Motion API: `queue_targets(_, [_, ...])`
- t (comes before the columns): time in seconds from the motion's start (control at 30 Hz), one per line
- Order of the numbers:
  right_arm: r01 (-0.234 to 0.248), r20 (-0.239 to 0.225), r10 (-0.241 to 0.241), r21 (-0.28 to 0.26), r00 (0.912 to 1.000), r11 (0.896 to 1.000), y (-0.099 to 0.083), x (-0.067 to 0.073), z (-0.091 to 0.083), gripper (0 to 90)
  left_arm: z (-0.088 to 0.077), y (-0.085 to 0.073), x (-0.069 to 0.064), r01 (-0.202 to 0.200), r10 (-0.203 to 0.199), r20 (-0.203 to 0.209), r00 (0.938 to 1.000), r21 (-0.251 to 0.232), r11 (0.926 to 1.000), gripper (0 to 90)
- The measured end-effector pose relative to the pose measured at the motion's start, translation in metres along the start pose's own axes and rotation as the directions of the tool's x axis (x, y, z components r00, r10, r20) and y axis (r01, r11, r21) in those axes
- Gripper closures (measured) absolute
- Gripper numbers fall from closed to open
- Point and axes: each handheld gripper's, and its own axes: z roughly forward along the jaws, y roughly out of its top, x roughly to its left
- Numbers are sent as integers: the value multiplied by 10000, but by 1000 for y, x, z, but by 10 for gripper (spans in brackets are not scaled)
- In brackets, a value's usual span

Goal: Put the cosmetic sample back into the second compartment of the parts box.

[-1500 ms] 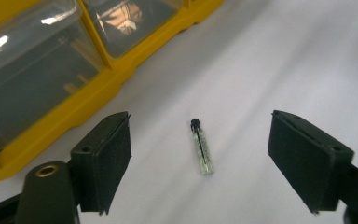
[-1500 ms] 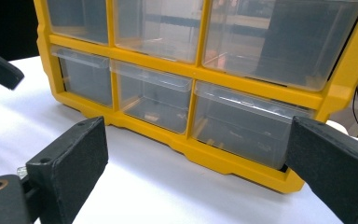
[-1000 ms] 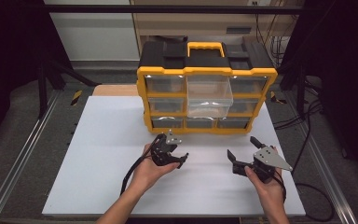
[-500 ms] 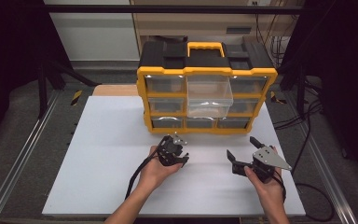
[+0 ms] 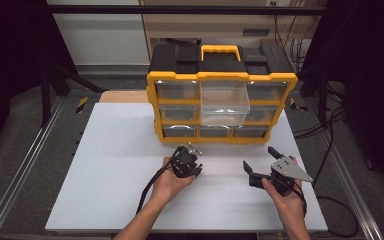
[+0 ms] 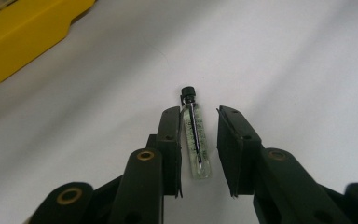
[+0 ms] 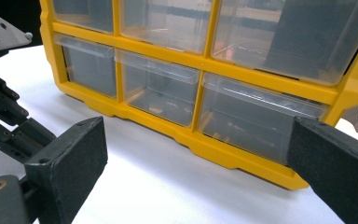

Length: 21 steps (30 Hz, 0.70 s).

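One small glass vial (image 6: 196, 140) with a black cap lies on the white desk (image 5: 110, 165) at frame centre, between the left gripper (image 6: 198, 149) fingers, which have just been closing and do not yet press it. It looks light, slippery, breakable: take the glass body gently. Right gripper (image 5: 261, 161) fingers stand open. One yellow drawer cabinet (image 5: 222, 77) sits behind, nine drawers, one pulled out

Left gripper (image 6: 199, 140): two black jaws rising from the bottom edge, pointing down at the table, and they have just been closing.
Between the jaws: a small clear glass vial with a black screw cap (image 6: 195, 135), lying flat, cap pointing away from the camera.
Contact: the one jaw is touching or just beside the vial; a narrow gap shows at the other.
Surface: white matte tabletop (image 6: 284, 60).
Top corner: yellow plastic edge of a storage case (image 6: 23, 37).
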Motion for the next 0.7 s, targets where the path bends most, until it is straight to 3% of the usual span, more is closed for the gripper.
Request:
queue_targets(0.27, [43, -25, -43, 10, 10000, 10000, 0, 1, 0, 55, 2, -2, 0, 162, -162, 8, 9999, 122, 9998, 803])
queue_targets(0.43, [55, -38, -55, 20, 10000, 10000, 0, 1, 1, 54, 0, -3, 2, 360, -361, 132, 9993, 108, 9993, 809])
queue_targets(0.7, [61, -51, -61, 19, 10000, 10000, 0, 2, 1, 55, -21, -5, 13, 729, -713, 605, 9956, -250, 9970, 809])
